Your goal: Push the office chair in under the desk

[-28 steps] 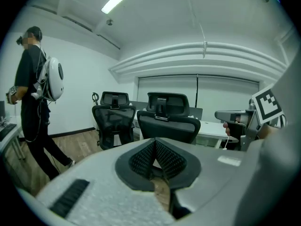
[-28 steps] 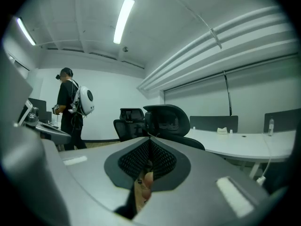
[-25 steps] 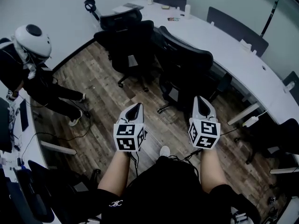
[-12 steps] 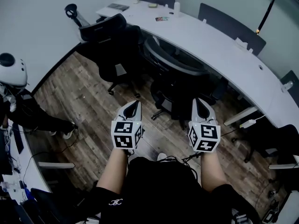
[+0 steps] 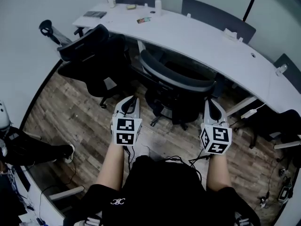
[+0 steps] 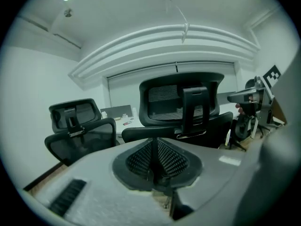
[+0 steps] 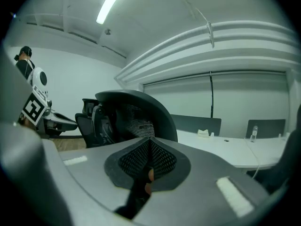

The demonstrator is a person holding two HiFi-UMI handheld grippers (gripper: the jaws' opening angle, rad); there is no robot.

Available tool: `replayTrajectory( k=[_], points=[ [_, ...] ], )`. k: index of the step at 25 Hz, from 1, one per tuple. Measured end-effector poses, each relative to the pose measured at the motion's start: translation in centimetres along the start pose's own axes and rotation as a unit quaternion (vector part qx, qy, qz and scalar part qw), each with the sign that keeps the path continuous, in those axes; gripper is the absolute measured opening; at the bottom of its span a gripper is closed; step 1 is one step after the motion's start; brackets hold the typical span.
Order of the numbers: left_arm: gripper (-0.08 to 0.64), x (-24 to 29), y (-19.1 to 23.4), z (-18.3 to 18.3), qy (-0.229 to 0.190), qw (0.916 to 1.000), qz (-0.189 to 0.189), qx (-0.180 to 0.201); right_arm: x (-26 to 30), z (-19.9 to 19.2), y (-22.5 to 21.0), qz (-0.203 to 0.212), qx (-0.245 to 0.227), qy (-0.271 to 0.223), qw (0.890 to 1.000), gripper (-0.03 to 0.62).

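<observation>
Two grippers, both empty: the left gripper (image 5: 133, 99) and right gripper (image 5: 210, 102) each had jaws pressed together with nothing between them. Both were held out roughly level.

The office chair (image 5: 181, 81) stood just ahead of both tips, roughly between them, with its curved backrest facing the tools. Its seat looked part-way beneath the desk (image 5: 202, 36) edge, the back still out. No contact showed, so the push was judged not yet made.

Handling, as a guess:
- Fairly heavy, but on a rolling base, so it should glide on hard flooring.
- The mesh back would give; the backrest rim looked stiff.
- Best to set the closed tips on that rim, one each side of centre — an off-centre shove could swivel it.

A second chair (image 5: 91, 55) sat ahead-left of the left gripper, close beside the target, and could snag.

The floor (image 5: 84, 112) was wood-look plank. A white power strip (image 5: 252, 112) hung or lay just right of the right gripper's tip, near a desk leg.

The room had a long curved white desk with dark partition panels (image 5: 214, 14) on its far side and small items (image 5: 143, 19) at the far left end. A person's legs (image 5: 33, 147) were well out to the left of the left gripper.
</observation>
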State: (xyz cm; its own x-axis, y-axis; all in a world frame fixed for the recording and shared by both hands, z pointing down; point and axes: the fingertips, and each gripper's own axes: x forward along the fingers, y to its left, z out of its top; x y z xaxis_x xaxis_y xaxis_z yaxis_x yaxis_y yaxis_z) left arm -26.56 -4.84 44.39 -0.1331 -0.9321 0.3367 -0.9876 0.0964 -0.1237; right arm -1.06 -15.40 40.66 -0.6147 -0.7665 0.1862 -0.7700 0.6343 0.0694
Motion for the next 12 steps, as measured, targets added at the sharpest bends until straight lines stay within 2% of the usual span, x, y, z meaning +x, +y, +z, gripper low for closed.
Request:
replayTrajectory(
  k=[3,6,9,12],
  points=[
    [0.083,2.9,1.9,0.7,0.005,0.9981,-0.037,0.048,0.4,-0.3,-0.4,-0.027,-0.038,0.009,0.999,0.011],
    [0.17,5.6,2.8,1.4,0.002,0.9896,-0.081,0.119,0.4,-0.8,-0.6,-0.039,-0.083,0.031,0.995,0.098],
    [0.284,8.0,3.2,0.9,0.009,0.9727,-0.125,0.196,1.0,-2.4,-0.5,-0.039,-0.132,0.077,0.987,0.163],
    [0.341,10.0,3.3,0.0,0.019,0.9468,-0.146,0.286,1.4,-4.6,-0.4,-0.041,-0.177,0.131,0.975,0.217]
  ],
)
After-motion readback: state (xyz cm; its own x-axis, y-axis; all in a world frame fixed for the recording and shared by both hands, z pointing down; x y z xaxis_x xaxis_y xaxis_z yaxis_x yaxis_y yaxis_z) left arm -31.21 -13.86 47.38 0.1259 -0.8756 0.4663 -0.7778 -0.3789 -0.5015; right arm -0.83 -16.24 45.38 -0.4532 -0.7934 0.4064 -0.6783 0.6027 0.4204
